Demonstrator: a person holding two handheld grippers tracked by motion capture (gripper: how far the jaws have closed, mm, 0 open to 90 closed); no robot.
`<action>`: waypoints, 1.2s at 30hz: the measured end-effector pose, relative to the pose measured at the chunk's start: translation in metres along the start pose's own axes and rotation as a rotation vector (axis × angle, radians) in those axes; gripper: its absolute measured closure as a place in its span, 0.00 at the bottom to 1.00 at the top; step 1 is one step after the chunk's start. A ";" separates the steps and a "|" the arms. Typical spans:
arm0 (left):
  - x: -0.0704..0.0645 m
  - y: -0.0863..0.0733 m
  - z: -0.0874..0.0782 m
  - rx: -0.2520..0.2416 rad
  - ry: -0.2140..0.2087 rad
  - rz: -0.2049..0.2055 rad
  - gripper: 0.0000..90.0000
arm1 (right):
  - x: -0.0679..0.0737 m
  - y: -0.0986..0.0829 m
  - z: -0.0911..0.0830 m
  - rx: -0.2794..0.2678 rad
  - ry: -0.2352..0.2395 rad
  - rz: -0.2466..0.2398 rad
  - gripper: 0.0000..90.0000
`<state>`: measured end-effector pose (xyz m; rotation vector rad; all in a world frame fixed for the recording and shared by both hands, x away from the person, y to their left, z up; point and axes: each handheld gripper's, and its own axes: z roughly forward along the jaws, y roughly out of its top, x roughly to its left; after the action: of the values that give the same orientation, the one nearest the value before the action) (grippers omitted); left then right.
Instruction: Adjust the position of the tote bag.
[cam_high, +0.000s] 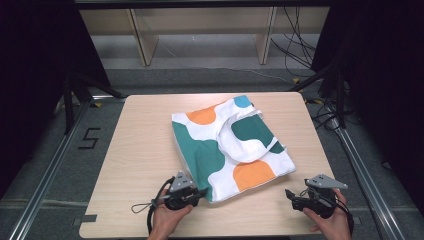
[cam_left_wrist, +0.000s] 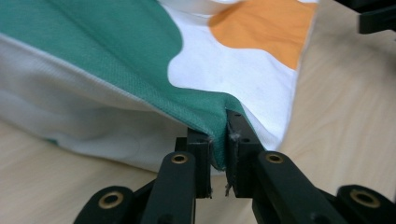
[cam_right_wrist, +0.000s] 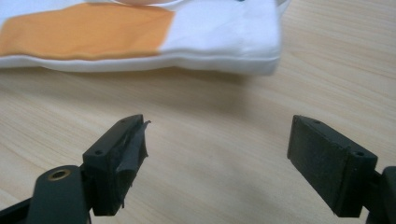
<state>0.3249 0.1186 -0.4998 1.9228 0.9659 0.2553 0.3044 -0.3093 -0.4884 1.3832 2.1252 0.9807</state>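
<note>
Tote bag of white cloth w/ green, orange, blue blobs (cam_high: 227, 145): left gripper (cam_left_wrist: 218, 151) clamps its 7 o'clock corner; right gripper (cam_right_wrist: 217, 158), jaws wide apart, sits at 4 o'clock, just off the bag.

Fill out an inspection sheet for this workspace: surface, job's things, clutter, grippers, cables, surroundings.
Surface: light wooden table, bare around the bag.
Job's things: tote bag with green, orange and blue patches, lying flat, white handles on top.
Clutter: nothing seen.
Grippers: left gripper shut on the bag's near corner; right gripper open, short of the bag's edge.
Cables: black cable trailing from the left gripper; more on the floor behind.
Surroundings: metal rails, wooden shelving, dark curtains.
</note>
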 end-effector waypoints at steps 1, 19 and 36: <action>0.007 0.000 -0.003 0.001 0.013 -0.005 0.91 | 0.000 0.000 0.000 -0.015 -0.004 -0.009 0.23; 0.054 0.003 -0.019 0.009 0.112 -0.015 0.91 | 0.013 0.022 0.021 -0.049 0.255 -0.030 0.39; 0.102 0.032 0.008 0.033 0.188 -0.004 0.93 | 0.079 0.037 0.040 -0.004 0.381 -0.173 0.83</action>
<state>0.4143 0.1783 -0.4992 1.9518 1.1031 0.4267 0.3215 -0.2151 -0.4852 1.0507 2.4623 1.2548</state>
